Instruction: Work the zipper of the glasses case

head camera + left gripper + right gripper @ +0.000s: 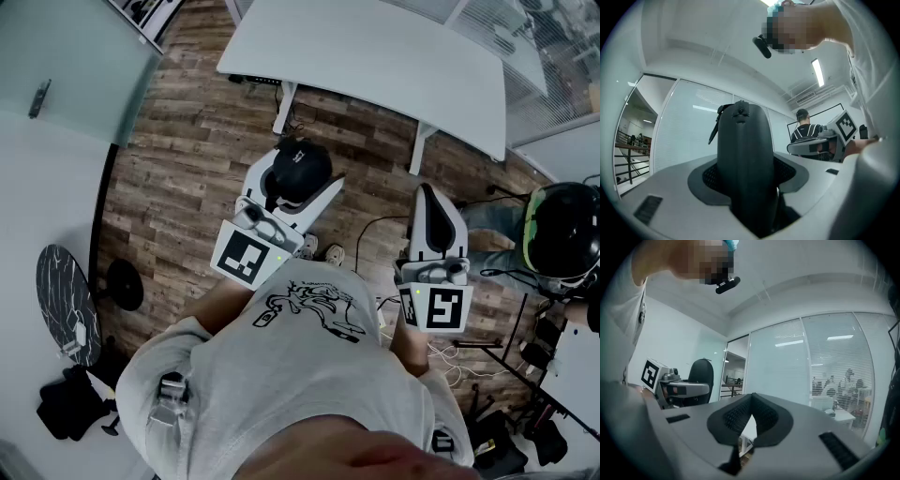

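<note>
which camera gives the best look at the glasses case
The left gripper view: the glasses case fills the middle, upright and clamped in the left gripper, a dark tab hanging near its top. The head view shows it small, from above; the right gripper view shows it small, far left.

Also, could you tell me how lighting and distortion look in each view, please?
Head view: evenly lit, the white table looks bowed by the wide lens. Left gripper view: fisheye with black corners, the glasses case dark with little surface detail, a ceiling light strip glaring. Right gripper view: same fisheye vignette, bright light streaks on the glass wall.
</note>
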`<state>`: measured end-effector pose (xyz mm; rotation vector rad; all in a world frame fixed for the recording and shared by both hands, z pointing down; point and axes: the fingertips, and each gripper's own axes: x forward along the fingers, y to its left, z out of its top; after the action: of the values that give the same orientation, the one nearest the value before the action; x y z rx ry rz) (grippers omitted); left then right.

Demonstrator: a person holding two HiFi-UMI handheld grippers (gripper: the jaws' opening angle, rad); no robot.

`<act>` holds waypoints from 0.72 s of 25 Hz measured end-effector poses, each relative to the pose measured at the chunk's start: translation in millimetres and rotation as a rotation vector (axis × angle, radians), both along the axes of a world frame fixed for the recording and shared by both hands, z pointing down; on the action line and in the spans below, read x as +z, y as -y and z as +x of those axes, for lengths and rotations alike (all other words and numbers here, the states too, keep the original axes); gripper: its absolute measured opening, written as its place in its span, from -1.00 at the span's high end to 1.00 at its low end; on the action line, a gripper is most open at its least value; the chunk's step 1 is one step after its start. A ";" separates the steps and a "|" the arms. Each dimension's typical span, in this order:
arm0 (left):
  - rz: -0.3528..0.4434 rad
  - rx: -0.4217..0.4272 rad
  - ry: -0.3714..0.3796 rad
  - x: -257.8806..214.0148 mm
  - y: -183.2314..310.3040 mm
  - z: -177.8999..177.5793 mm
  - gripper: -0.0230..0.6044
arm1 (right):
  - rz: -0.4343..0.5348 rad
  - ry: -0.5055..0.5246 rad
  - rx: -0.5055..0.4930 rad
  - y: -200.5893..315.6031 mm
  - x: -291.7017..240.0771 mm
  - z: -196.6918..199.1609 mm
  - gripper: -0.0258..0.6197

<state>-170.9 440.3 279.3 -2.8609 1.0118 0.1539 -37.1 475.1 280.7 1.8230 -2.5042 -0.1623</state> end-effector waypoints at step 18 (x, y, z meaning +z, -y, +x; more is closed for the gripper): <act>-0.016 0.013 -0.008 7.0 40.0 -48.5 0.12 | -0.012 0.062 0.019 42.5 9.6 -37.4 0.91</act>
<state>-219.4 400.3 286.3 -2.8840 1.0011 0.1589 -74.5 432.6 290.3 1.8756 -2.5212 -0.0916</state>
